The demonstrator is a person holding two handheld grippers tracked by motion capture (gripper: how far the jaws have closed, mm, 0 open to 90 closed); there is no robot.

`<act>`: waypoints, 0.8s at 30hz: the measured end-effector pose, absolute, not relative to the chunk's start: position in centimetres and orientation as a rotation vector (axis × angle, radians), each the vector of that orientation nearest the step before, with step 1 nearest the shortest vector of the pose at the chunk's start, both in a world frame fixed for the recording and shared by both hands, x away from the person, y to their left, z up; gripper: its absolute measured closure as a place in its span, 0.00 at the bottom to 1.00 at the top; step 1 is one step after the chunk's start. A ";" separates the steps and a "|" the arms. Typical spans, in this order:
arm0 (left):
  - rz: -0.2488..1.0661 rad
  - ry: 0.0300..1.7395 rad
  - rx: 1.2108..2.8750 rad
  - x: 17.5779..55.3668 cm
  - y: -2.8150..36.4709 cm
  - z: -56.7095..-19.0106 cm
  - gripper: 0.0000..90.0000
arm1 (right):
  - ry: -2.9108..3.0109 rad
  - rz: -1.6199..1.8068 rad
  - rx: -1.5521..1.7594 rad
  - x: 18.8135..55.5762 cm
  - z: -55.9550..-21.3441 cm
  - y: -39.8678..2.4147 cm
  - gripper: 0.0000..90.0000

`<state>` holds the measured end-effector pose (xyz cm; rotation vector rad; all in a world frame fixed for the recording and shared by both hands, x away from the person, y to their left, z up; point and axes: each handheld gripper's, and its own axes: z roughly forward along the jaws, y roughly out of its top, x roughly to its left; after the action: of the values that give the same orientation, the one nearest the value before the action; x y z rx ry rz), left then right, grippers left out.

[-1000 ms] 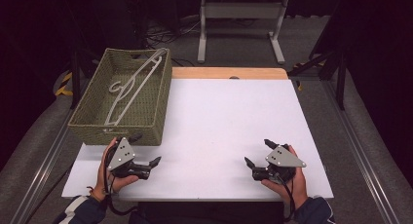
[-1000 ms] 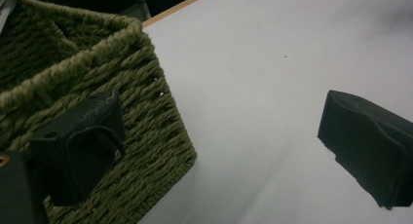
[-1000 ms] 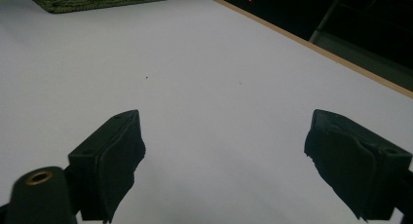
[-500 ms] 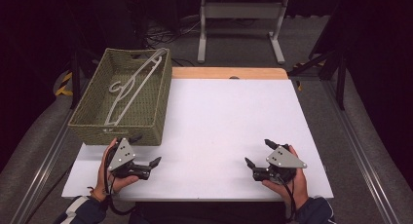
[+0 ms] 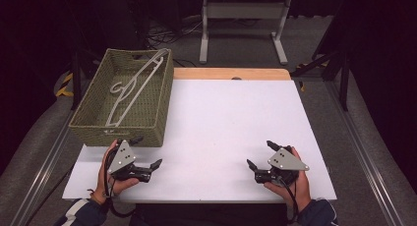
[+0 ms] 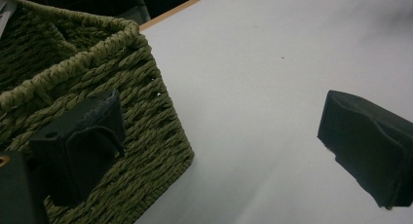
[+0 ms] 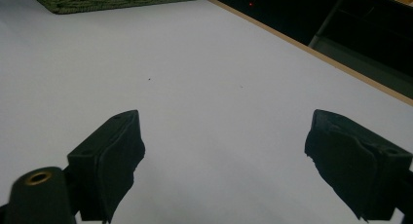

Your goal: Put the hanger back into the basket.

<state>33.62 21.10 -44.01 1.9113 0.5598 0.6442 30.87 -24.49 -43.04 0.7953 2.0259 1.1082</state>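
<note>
A green woven basket (image 5: 123,96) stands at the table's left side, and a white clothes hanger (image 5: 135,86) lies slantwise inside it. My left gripper (image 5: 147,151) rests on the white tabletop just in front of the basket's near right corner, open and holding nothing. In the left gripper view its jaws (image 6: 224,141) stand wide apart, the left one close against the basket wall (image 6: 146,117). My right gripper (image 5: 259,154) sits near the front right of the table, also open and empty. The right gripper view has its jaws (image 7: 229,151) spread over bare white surface.
The white tabletop (image 5: 226,118) stretches between and beyond both grippers, with a wooden strip (image 5: 231,73) along its far edge. A white metal stand (image 5: 241,19) is on the floor behind the table. The basket's corner (image 7: 122,0) lies far off in the right gripper view.
</note>
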 end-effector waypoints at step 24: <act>0.629 0.557 1.932 33.7 20.8 -44.2 0.04 | 2.027 1.108 0.793 30.9 -43.0 -24.6 0.15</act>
<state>33.66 20.80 -44.18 1.9317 0.5568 0.6292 30.89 -24.64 -43.04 0.7927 2.0274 1.1082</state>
